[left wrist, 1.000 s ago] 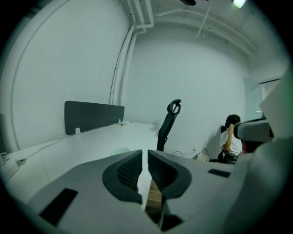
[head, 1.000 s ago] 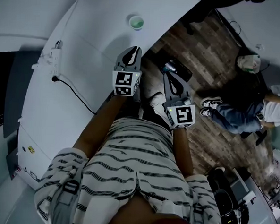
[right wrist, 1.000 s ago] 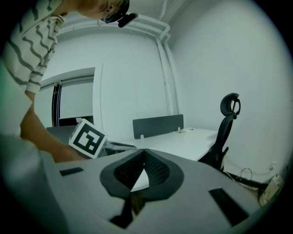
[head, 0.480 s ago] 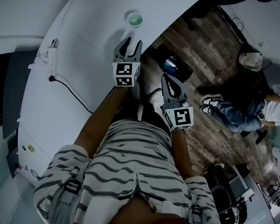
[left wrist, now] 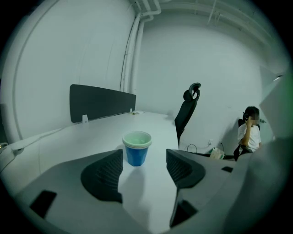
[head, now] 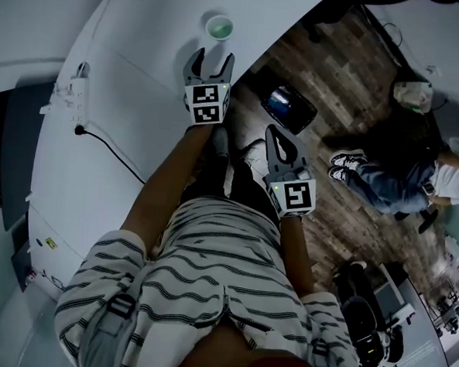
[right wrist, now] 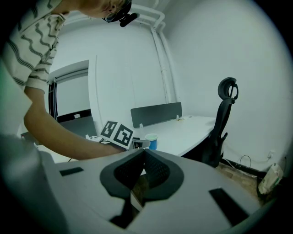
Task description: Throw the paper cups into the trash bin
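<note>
Ease the left gripper (head: 211, 60) forward over the white table (head: 133, 103) with its jaws, just opened wide and holding nothing, lined up on the blue paper cup (left wrist: 137, 147), upright ahead of the tips, centred in the gap but not yet between the pads (left wrist: 104, 176). Go far enough to bring the pads level with the cup's middle, below the flared rim, before closing. Close gently, with just enough squeeze to hold without crushing thin paper, and avoid touching with one pad first, to prevent tipping or sliding on the smooth top. Lift straight up, then swing toward the dark container (head: 288, 109) on the wooden floor (head: 352, 85) off the table edge, probably the trash bin though too dim to be sure. Leave the right gripper (head: 275, 135), jaws pressed together on nothing, over the floor and clear of that path
</note>
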The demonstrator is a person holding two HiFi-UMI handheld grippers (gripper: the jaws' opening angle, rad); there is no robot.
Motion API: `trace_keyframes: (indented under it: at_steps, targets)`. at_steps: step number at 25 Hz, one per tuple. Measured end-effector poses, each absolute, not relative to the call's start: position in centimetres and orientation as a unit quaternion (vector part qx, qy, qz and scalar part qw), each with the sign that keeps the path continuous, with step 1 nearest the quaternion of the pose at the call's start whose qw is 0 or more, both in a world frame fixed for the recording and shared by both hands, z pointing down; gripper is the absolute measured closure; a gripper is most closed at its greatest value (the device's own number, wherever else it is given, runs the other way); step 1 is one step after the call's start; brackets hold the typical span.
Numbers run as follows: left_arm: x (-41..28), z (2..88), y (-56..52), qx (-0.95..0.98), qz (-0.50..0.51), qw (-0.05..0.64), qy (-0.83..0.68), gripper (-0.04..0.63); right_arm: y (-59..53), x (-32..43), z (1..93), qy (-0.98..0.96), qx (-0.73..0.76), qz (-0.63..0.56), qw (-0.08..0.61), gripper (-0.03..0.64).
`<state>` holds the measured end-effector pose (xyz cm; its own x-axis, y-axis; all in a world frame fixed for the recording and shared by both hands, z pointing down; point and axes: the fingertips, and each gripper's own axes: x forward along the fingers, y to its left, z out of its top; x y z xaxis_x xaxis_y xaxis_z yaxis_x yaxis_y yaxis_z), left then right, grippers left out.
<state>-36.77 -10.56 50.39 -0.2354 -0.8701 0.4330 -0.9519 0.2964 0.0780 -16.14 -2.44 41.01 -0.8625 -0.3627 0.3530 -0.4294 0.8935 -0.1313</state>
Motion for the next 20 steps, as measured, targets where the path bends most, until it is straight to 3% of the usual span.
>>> trace_keyframes:
  at_steps: [20]
  targets:
    - [-40.4, 55.3, -15.0, 0.568, 0.129, 0.225, -0.781, 0.27, -2.7, -16.0, 42.8, -0.95, 0.22, 0.14, 0.171, 0.6]
